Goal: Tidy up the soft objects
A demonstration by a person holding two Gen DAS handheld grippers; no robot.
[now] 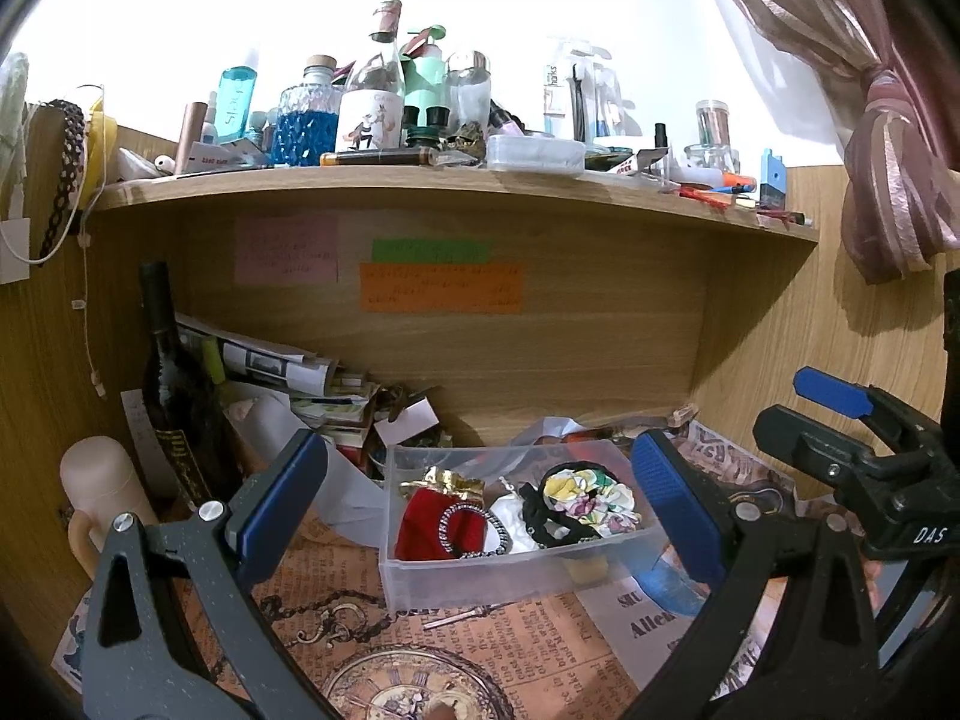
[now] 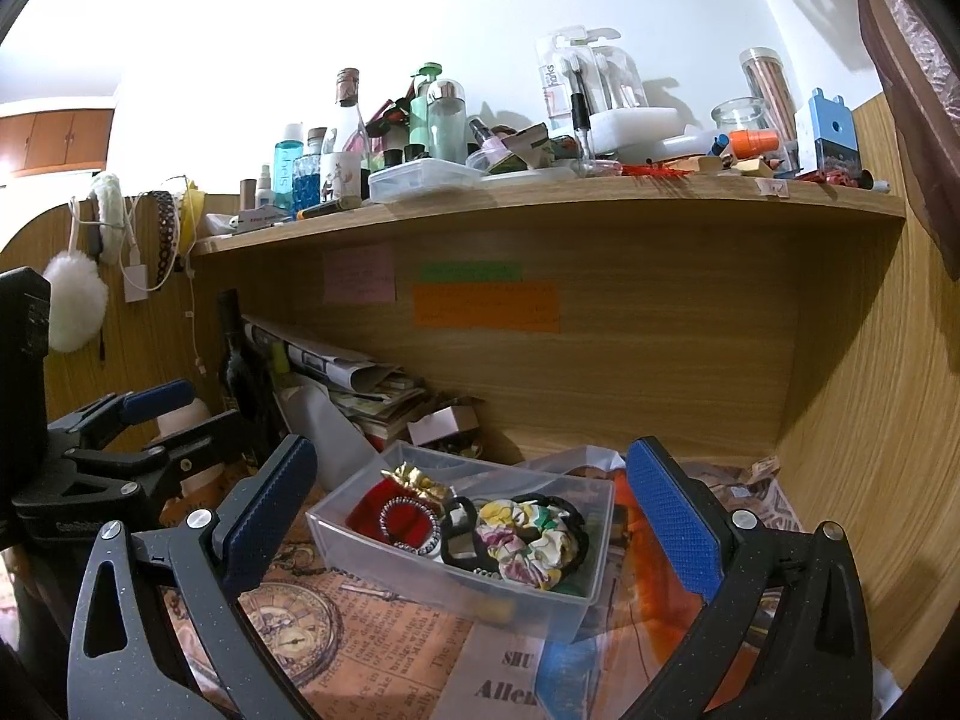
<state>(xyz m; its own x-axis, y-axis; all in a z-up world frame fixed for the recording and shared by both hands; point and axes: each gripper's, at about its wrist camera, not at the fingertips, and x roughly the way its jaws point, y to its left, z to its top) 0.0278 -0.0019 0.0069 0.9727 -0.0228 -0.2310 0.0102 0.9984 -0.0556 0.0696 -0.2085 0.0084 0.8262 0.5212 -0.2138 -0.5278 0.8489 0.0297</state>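
Note:
A clear plastic box [image 1: 420, 576] [image 2: 384, 558] stands on the desk under the shelf. In it lie a red and gold pouch [image 1: 435, 525] [image 2: 390, 507], a floral scrunchie [image 1: 600, 501] [image 2: 528, 540], black hair ties [image 1: 534, 516] [image 2: 459, 531] and a beaded band. My left gripper [image 1: 480, 510] is open and empty, its fingers on either side of the box, a little in front. My right gripper [image 2: 474, 516] is open and empty, likewise framing the box. Each gripper shows at the edge of the other's view [image 1: 840, 414] [image 2: 150, 426].
A dark wine bottle [image 1: 171, 384] [image 2: 237, 360], a pink flask [image 1: 102, 492], rolled newspapers and a stack of papers [image 1: 324, 390] crowd the left under the shelf. The upper shelf [image 1: 456, 186] is packed with bottles and jars. A printed paper mat [image 1: 480, 648] covers the desk. A curtain [image 1: 888, 168] hangs right.

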